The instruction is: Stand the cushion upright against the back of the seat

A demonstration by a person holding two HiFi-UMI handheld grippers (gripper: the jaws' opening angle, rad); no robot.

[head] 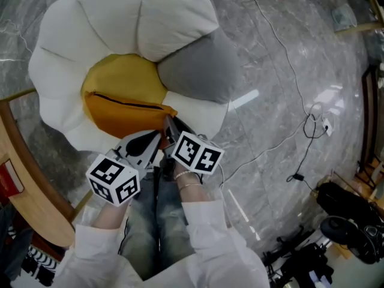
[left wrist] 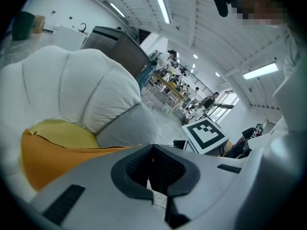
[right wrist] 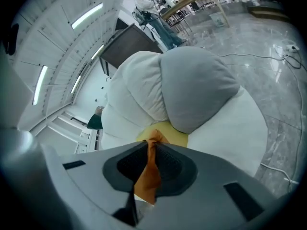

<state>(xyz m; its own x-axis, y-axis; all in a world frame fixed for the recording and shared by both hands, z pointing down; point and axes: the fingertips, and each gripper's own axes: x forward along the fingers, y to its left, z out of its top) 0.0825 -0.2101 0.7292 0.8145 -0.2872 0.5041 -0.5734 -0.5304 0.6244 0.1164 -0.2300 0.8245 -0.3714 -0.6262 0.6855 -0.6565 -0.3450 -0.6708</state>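
My right gripper [right wrist: 151,148] is clenched on a pinch of the cushion's [right wrist: 166,131] orange cloth, which runs down between the two dark pads in a narrow fold. My left gripper [left wrist: 152,153] has its jaws pressed together, and I see no cloth between its pads. The cushion's [left wrist: 56,150] orange side lies just to the left of them, with its edge reaching the jaw tip. In the head view both grippers sit side by side at the near edge of the seat [head: 71,36], the left gripper [head: 153,141] just beside the right gripper [head: 170,126], their marker cubes close over my knees. The cushion [head: 123,93] lies in the hollow of the seat with its yellow face up. Its orange side faces the near edge, with a dark seam line along it. Its far edge touches the white back lobes, but it is lying down rather than standing against them. A grey pillow [head: 201,68] rests on the right edge of the seat, touching the cushion and the back lobe behind it. In the right gripper view this pillow [right wrist: 196,87] bulges above the yellow corner, with the white back [right wrist: 136,87] to its left. In the left gripper view the seat back [left wrist: 72,83] rises over the cushion, and the grey pillow [left wrist: 128,127] is beside it. A thin cable [head: 282,48] trails over the grey floor [head: 300,17] beyond the seat's right edge.
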